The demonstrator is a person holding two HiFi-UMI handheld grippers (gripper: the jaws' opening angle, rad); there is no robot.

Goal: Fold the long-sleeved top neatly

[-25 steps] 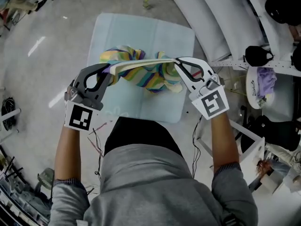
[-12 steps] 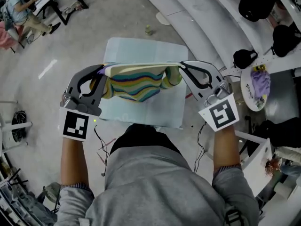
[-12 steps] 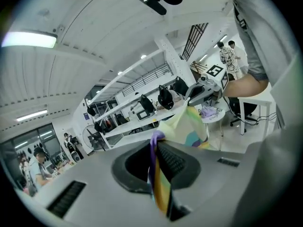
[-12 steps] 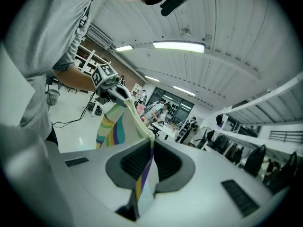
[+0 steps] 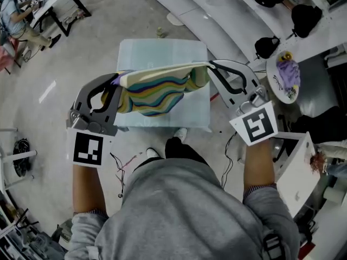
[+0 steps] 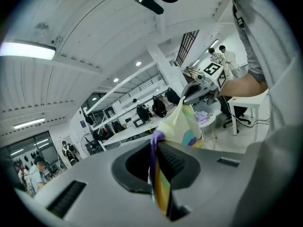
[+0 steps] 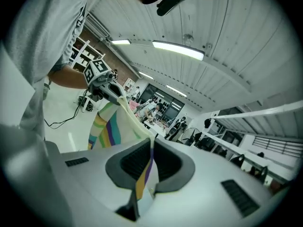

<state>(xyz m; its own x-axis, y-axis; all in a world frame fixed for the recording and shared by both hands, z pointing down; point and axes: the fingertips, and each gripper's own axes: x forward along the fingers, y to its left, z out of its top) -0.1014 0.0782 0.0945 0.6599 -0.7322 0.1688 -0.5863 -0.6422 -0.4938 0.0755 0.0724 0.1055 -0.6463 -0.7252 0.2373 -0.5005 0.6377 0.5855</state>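
top hangs in the air, stretched crosswise between both grippers

the striped top (image 5: 154, 93) is off the table (image 5: 162, 50). it is held by one pale edge that runs as a taut line from the left gripper (image 5: 118, 83) to the right gripper (image 5: 209, 65). the rest of the cloth sags below that line in a bunched swag, thicker toward the left.

both pairs of jaws are pressed together on the fabric. in the left gripper view a striped fold with a purple edge is pinched between the pads. in the right gripper view a strip of the same cloth is pinched likewise and runs off toward the other gripper.

the relation that counts is how the held edge lies. it runs left to right in front of the person, roughly parallel to the near edge of the table, which shows underneath the hanging cloth. the right gripper stands a little farther from the body than the left, so the line is slightly skewed. neither hand is nearer to the top, since each has one end of it.

i judge the step in hand to be opening the top out so it can be spread flat. the next move would then call for lowering both ends together, with the line taut and squared to the table. i cannot tell whether the pinched points are shoulders, hem or cuffs, because the cloth is too bunched.
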